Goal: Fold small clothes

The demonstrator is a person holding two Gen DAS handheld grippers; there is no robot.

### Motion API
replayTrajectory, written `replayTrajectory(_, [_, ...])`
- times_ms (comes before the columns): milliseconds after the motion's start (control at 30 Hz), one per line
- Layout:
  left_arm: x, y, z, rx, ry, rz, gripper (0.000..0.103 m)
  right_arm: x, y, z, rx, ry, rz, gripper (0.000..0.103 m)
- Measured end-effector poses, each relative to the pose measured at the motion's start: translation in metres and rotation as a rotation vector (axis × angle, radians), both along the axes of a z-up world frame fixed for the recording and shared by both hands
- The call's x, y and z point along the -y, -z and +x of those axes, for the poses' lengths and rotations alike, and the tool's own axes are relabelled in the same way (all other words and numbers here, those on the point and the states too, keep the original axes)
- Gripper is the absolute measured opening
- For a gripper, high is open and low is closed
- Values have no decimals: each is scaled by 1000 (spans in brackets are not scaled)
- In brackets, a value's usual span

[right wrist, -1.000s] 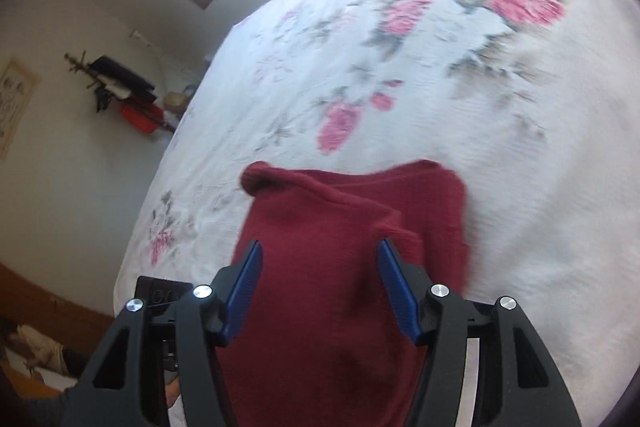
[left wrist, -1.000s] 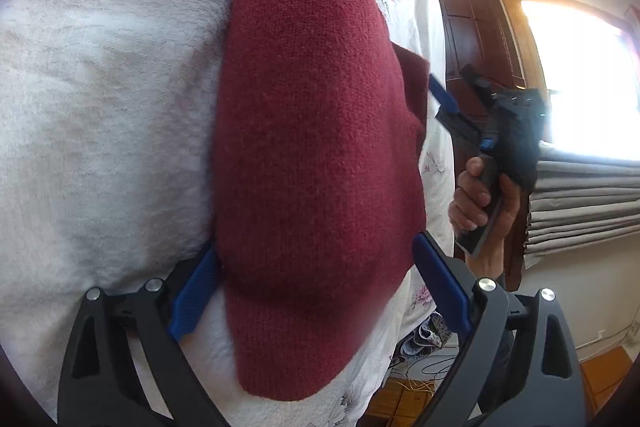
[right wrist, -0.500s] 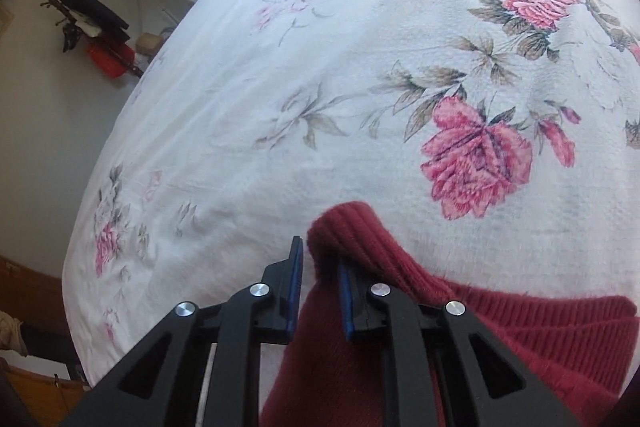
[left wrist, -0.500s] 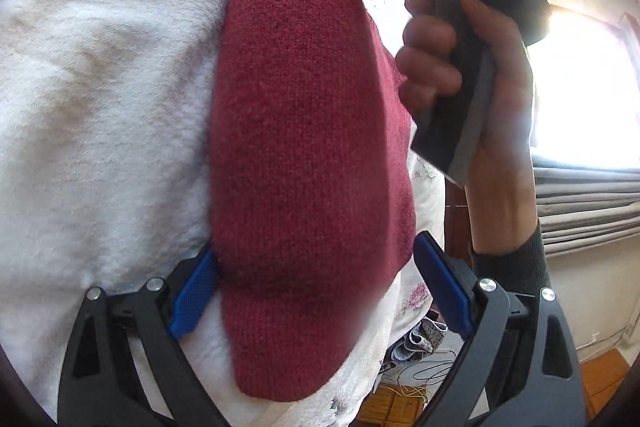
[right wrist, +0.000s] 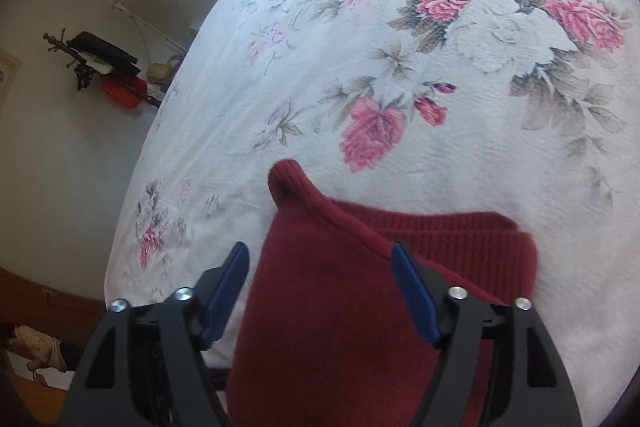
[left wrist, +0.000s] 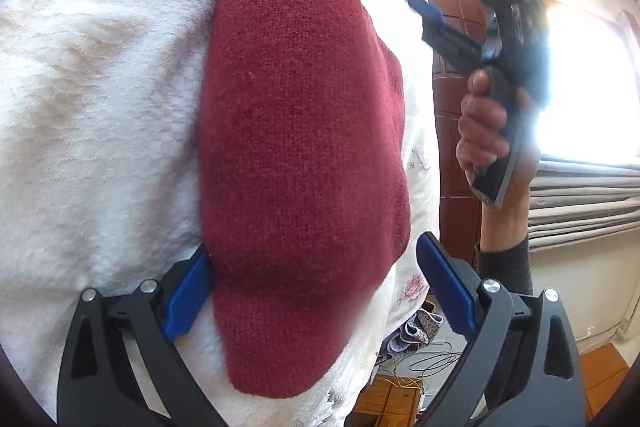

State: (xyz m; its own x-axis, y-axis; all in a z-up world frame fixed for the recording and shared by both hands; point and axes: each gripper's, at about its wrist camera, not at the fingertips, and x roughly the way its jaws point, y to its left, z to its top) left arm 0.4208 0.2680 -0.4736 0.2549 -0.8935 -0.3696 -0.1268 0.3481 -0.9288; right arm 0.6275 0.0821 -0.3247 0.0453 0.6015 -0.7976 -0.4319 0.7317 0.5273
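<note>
A dark red sweater (right wrist: 352, 323) lies folded on the near part of a bed (right wrist: 400, 67) with a rose-print cover. The left gripper (left wrist: 316, 291) has its fingers spread, one at each side of the sweater's near end. The right gripper (right wrist: 320, 291) is also spread, holding nothing, above the sweater.

**Sweater on the bed**

The sweater (right wrist: 360, 307) lies on the bedspread (right wrist: 400, 67), one corner poking up at its far edge. Both open grippers — left gripper (left wrist: 316, 287), right gripper (right wrist: 320, 291) — straddle it; a hand (left wrist: 492, 135) is off to the right.
</note>
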Motion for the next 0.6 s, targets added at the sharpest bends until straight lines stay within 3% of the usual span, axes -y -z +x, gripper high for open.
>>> replayTrajectory(67, [0, 1, 3, -6, -6, 0, 95, 50, 5, -14, -3, 27, -28, 87])
replayTrajectory(200, [7, 0, 11, -18, -23, 17, 98, 124, 64, -25, -234, 148, 60, 88])
replayTrajectory(267, [13, -3, 17, -23, -6, 43, 100, 127, 88, -29, -312, 155, 154, 88])
replayTrajectory(333, [15, -7, 22, -32, 9, 57, 99, 112, 95, -33, -314, 119, 224, 88])
replayTrajectory(533, [21, -2, 21, -60, -8, 77, 96, 72, 106, -21, -302, 78, 226, 88])
replayTrajectory(567, [23, -3, 23, -61, -1, 91, 96, 68, 105, -20, -305, 74, 228, 79])
replayTrajectory(600, [27, -4, 22, -63, 10, 110, 95, 64, 105, -19, -311, 68, 226, 61])
